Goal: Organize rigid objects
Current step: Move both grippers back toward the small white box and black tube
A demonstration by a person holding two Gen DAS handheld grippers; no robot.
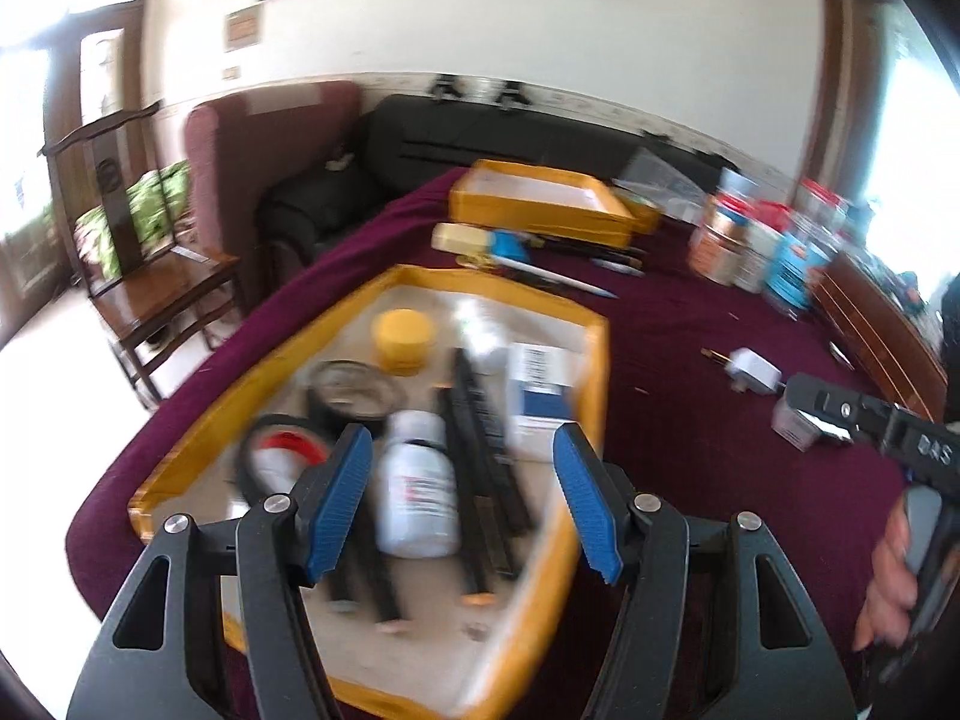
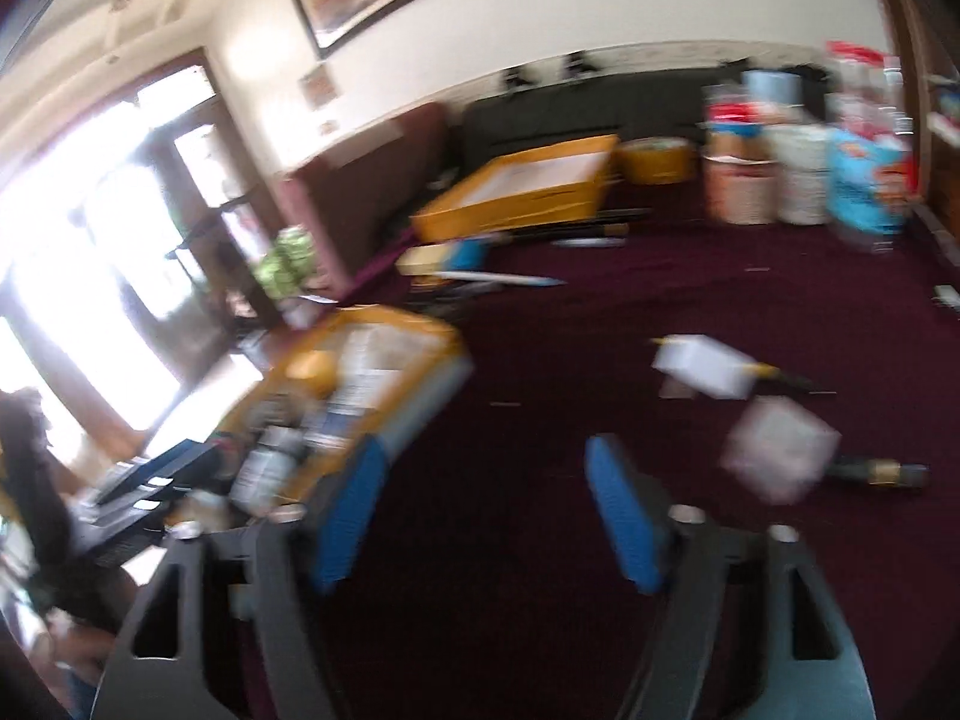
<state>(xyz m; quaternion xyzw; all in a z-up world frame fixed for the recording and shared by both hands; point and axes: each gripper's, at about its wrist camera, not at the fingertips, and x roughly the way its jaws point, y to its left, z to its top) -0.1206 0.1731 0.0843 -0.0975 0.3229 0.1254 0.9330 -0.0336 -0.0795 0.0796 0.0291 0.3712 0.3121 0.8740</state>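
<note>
white bottle [image 1: 418,483] lies cap away, under spread left hand-held gripper [image 1: 462,507]; right [image 2: 495,516] spread too.

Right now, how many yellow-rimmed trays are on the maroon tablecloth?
2. The near tray lies under the left tool, filled with a white bottle and other items. The far tray sits toward the table's back edge, by the sofa. Clutter may hide others.

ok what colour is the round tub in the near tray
Yellow. The round tub sits toward the far end of the near tray, clearest in the left wrist view.
</note>
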